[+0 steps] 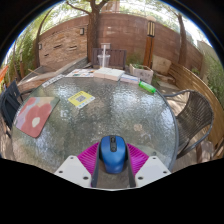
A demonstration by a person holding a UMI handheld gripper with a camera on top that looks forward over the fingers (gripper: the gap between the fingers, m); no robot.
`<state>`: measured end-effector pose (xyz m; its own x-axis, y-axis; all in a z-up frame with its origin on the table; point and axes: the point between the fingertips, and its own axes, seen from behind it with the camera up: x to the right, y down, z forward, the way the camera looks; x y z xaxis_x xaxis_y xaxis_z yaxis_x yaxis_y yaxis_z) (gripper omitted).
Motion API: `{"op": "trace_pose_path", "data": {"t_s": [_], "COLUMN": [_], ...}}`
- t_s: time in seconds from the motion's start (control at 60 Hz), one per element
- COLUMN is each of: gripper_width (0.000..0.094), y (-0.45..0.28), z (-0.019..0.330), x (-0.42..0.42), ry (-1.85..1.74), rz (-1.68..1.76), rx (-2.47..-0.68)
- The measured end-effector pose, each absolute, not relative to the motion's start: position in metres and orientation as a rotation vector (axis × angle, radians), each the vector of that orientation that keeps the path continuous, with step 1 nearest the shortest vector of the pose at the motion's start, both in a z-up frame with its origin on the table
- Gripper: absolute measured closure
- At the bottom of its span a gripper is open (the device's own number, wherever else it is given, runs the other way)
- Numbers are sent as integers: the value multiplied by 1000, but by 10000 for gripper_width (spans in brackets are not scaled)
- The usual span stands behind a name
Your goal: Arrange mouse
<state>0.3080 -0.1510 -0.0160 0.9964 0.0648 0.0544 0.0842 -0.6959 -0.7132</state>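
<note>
A blue computer mouse (112,153) sits between my gripper's (112,160) two fingers, with the magenta pads (89,156) pressing on both of its sides. The gripper holds it over the near edge of a round glass table (120,105). A pink-and-red mouse pad (36,113) lies on the left side of the table, well ahead and to the left of the fingers.
A yellow card (81,98) lies on the table beyond the mouse pad. Books and boxes (108,72) and a green object (147,87) sit at the far edge. Chairs (196,110) stand round the table. A brick wall is behind.
</note>
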Motion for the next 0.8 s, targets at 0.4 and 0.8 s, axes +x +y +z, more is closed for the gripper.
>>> {"op": "trace_pose_path", "data": {"t_s": [0.4,0.8], "gripper_width": [582,584], "y": [-109,-42], "z": [143,89], "x": [286,-8], "ry": [245,10], "rz": [-263,85], "rx": [-2115,-2170]}}
